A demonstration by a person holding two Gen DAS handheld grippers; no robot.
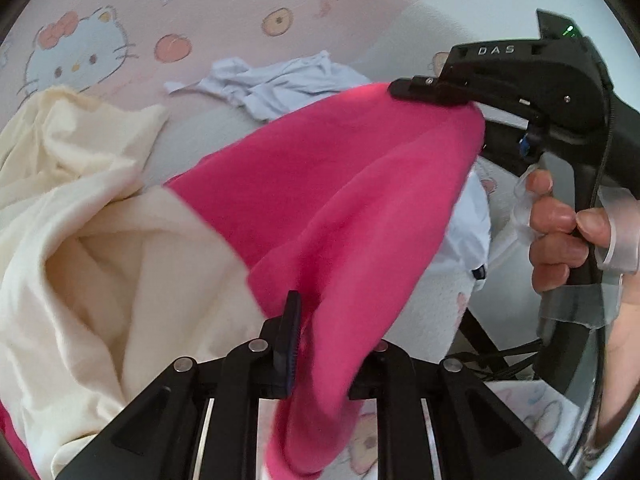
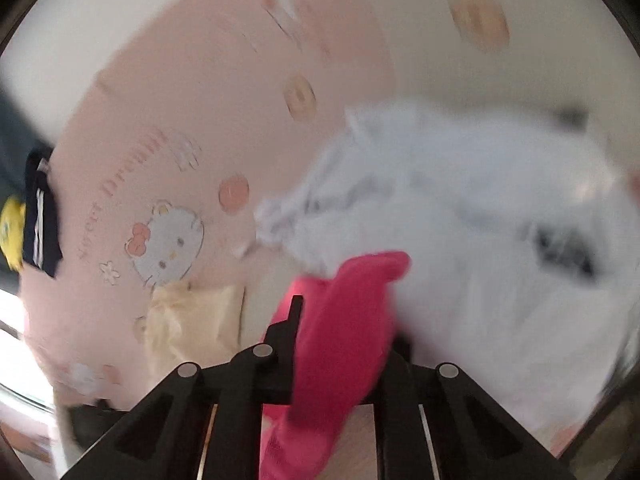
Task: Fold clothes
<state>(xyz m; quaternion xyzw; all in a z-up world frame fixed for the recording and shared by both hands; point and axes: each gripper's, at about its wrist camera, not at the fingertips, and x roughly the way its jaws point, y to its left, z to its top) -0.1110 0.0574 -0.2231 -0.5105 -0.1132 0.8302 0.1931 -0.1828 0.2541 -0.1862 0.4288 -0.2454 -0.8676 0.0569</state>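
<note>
While spread under everything, pink cartoon sheet on bed. Cream cloth heaped at left; white clothes crumpled farther off. Pink garment lifted off sheet, stretched between both tools. Left tool clenched on near end; right tool clenched on far right end.

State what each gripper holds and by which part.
Both hold the pink garment. The left gripper is shut on a bunched fold at one end; the right gripper pinches its opposite edge, lifted above the bedsheet.
</note>
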